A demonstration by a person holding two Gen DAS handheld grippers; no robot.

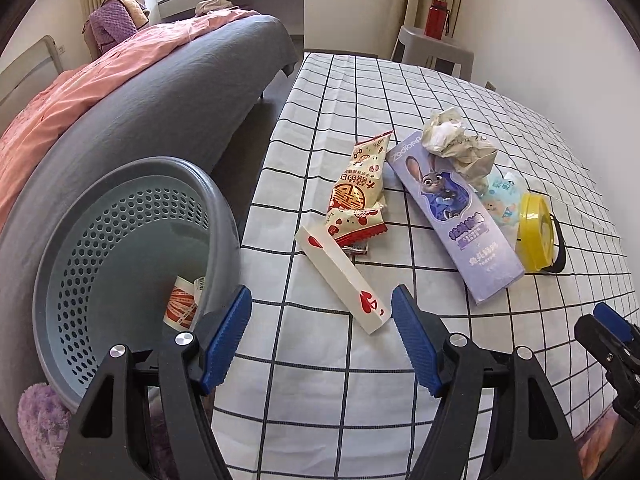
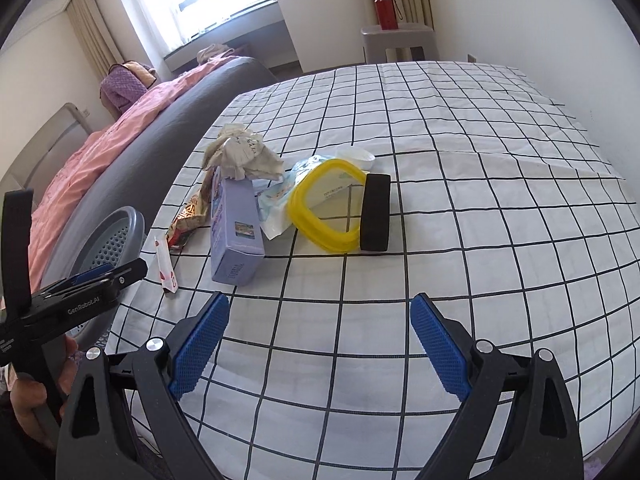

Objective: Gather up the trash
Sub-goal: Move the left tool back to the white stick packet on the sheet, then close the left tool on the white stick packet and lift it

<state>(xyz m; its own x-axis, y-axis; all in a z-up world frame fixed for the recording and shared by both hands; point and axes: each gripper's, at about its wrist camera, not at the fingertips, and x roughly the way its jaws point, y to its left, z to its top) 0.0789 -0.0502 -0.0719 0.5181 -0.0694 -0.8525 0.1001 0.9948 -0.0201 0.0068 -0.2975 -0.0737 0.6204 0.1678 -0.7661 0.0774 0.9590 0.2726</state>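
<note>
The trash lay heaped on the checked cloth point(image 1: 400, 80) just beside the grey basket point(image 1: 132, 168), with the slim white box point(image 1: 340, 276) nearest the rim, probably for a short carry. The left gripper point(image 1: 322, 326) hovered wide and empty before that box. The right gripper point(image 2: 320, 344) was also wide, holding nothing.

Checked tablecloth point(image 2: 440, 200) bears wrappers point(image 1: 356, 192), purple box point(image 1: 456, 220), yellow lid point(image 2: 320, 208).

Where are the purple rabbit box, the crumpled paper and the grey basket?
purple rabbit box point(image 1: 448, 208), left wrist view, printed top face
crumpled paper point(image 2: 244, 156), right wrist view, middle of wad
grey basket point(image 1: 120, 240), left wrist view, perforated inner wall
</note>
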